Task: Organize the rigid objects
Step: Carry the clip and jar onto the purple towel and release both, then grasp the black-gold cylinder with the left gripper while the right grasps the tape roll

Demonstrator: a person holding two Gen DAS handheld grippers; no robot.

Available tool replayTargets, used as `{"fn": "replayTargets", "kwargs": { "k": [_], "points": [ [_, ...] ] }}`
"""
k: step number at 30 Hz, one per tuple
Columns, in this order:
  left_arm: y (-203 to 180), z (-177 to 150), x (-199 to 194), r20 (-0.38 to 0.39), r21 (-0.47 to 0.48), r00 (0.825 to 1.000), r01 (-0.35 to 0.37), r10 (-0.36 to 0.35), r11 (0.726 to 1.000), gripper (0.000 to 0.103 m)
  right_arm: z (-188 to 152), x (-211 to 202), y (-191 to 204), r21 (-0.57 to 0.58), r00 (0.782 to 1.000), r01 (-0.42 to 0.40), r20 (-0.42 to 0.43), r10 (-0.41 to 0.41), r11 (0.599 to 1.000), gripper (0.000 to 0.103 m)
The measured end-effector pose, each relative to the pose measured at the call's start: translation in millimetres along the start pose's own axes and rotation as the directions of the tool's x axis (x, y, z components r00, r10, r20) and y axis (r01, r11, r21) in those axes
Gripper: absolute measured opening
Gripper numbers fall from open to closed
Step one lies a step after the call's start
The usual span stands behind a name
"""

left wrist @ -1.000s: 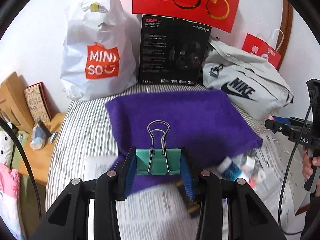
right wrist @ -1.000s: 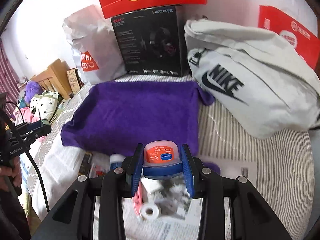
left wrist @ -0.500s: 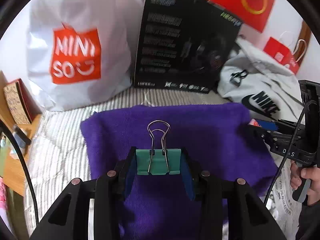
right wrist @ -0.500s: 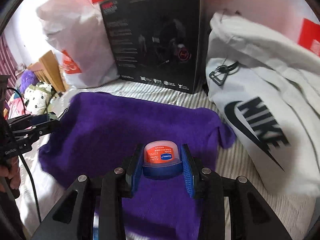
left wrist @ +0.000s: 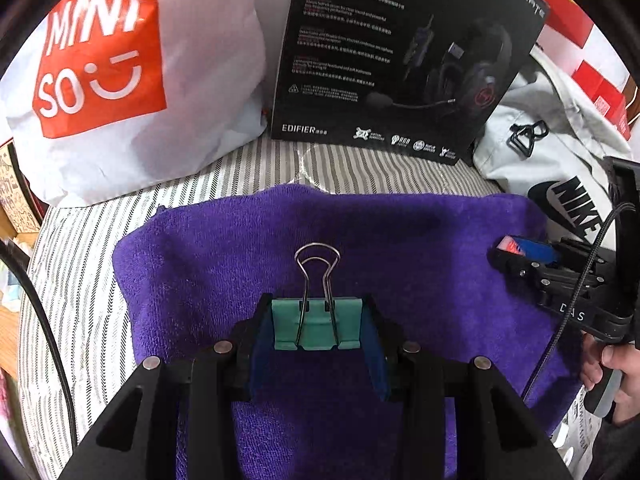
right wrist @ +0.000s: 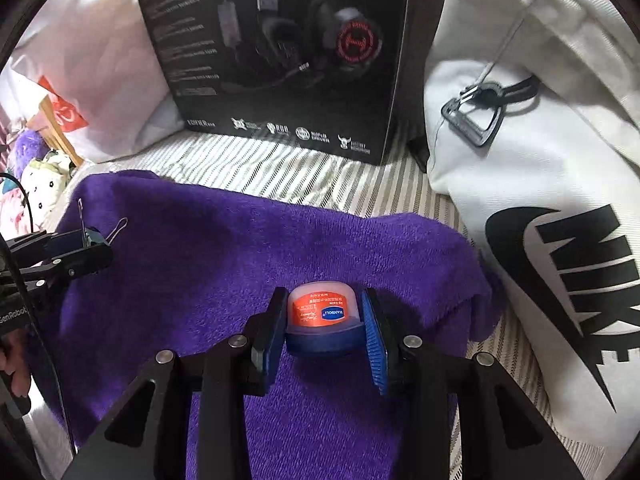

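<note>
A teal binder clip with upright wire handles and a small orange-labelled jar with blue cap, label inverted, are both held above the purple towel

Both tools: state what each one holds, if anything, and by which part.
The left tool grips a green binder clip by the two ends of its body, wire handles pointing forward. The right tool grips a small orange-labelled jar by its sides.

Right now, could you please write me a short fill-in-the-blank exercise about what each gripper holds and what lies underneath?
1. The left gripper is shut on a green ____.
2. The right gripper clamps a small jar with an ____ label.
3. Both grippers are above a ____ towel.

Missing words: binder clip; orange; purple
</note>
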State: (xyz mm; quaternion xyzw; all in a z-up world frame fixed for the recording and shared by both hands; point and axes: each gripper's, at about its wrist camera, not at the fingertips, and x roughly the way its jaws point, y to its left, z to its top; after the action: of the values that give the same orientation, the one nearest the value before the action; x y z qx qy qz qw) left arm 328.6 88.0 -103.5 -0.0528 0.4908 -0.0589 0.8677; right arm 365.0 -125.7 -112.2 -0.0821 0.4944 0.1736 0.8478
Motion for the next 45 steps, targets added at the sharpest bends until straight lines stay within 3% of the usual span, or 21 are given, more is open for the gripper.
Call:
{"fn": "replayTargets", "kwargs": {
  "k": [8,10,11,13,16,19,22,25,31,40,45],
  "points": [
    [-8,1,4,-0.015,0.051,0.999,-0.048,0.049,0.998,0.039,3,2,6,-0.029,1.0,0.012,-0.006,-0.012,1.0,0.038],
    [-11,1,3,-0.02,0.063,0.998,-0.066,0.067,0.996,0.041,3,3,5,-0.029,1.0,-0.003,-0.011,0.003,1.0,0.043],
    [-13,1,3,-0.023,0.07,0.997,-0.068,0.07,0.995,0.043,3,3,6,-0.029,1.0,-0.009,-0.013,0.008,1.0,0.046],
    [-17,-1,1,-0.03,0.087,0.997,-0.068,0.071,0.994,0.057,-1,1,8,-0.035,1.0,-0.015,-0.018,0.014,0.999,0.053],
    [-23,-7,-2,-0.039,0.108,0.995,-0.092,0.097,0.99,0.071,-8,-5,11,-0.052,0.999,0.0,-0.035,-0.002,0.999,0.054],
    [-25,-15,-5,-0.05,0.096,0.99,-0.129,0.134,0.987,0.071,-16,-22,10,-0.04,0.999,-0.01,-0.031,0.009,0.999,0.054],
    [-22,-24,-23,-0.031,0.054,0.991,-0.126,0.127,0.991,0.071,-27,-48,10,-0.028,1.0,-0.022,-0.009,0.021,0.999,0.054],
    [-27,-38,-58,0.043,0.046,0.991,-0.129,0.127,0.991,0.071,-44,-81,12,-0.018,1.0,-0.023,0.016,0.023,1.0,0.054],
    [-31,-78,-105,0.085,0.016,0.993,-0.084,0.082,0.996,0.071,-90,-152,9,0.042,0.994,-0.039,0.1,0.035,0.998,0.065],
    [-38,-158,-111,0.021,-0.023,0.997,-0.078,0.078,0.997,0.071,-168,-194,5,0.132,0.993,-0.053,0.116,0.037,0.99,0.065],
    [-43,-167,-98,-0.011,-0.021,0.991,-0.132,0.131,0.991,0.071,-201,-200,2,0.166,0.994,-0.056,0.107,0.038,0.985,0.065]
  ]
}}
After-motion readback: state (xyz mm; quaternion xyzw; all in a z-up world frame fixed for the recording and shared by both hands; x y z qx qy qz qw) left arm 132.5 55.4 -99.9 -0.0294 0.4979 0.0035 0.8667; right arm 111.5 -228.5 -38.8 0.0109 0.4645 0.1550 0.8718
